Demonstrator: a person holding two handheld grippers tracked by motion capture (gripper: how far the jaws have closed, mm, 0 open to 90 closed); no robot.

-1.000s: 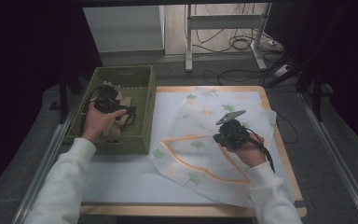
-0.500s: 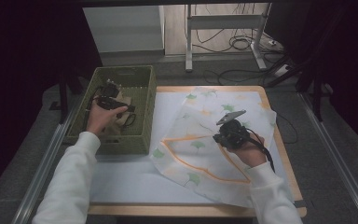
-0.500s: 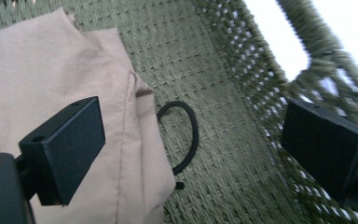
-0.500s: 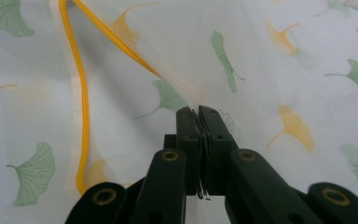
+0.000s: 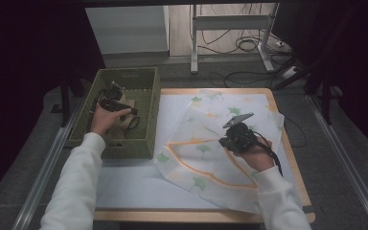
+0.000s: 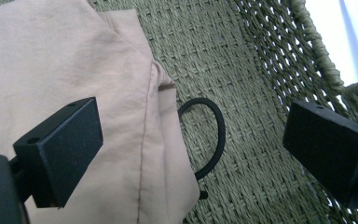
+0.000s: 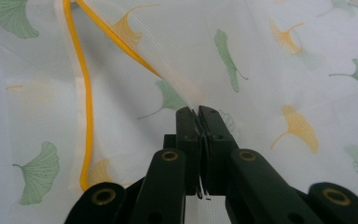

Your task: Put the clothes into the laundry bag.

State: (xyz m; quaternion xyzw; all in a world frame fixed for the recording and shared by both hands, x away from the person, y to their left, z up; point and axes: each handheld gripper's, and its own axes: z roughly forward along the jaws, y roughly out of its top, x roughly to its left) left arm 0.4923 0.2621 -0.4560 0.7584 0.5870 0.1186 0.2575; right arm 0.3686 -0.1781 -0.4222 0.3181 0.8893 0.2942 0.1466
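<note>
One leaf-print cloth (image 5: 206, 143) lengthwise toward the person, in right tongs (image 7: 198, 114).

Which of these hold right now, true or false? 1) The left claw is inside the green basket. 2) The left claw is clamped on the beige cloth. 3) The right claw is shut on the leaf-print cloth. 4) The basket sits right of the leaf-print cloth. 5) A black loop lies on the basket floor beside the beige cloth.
1) True: the left claw is inside the green basket.
2) False: its jaws stand wide open over the beige cloth, pressing nothing; they have just been opening.
3) True: the right claw is shut on a fold of the leaf-print cloth.
4) False: the basket sits left of it in the high view.
5) True: the black loop lies on the weave at the cloth's edge.
</note>
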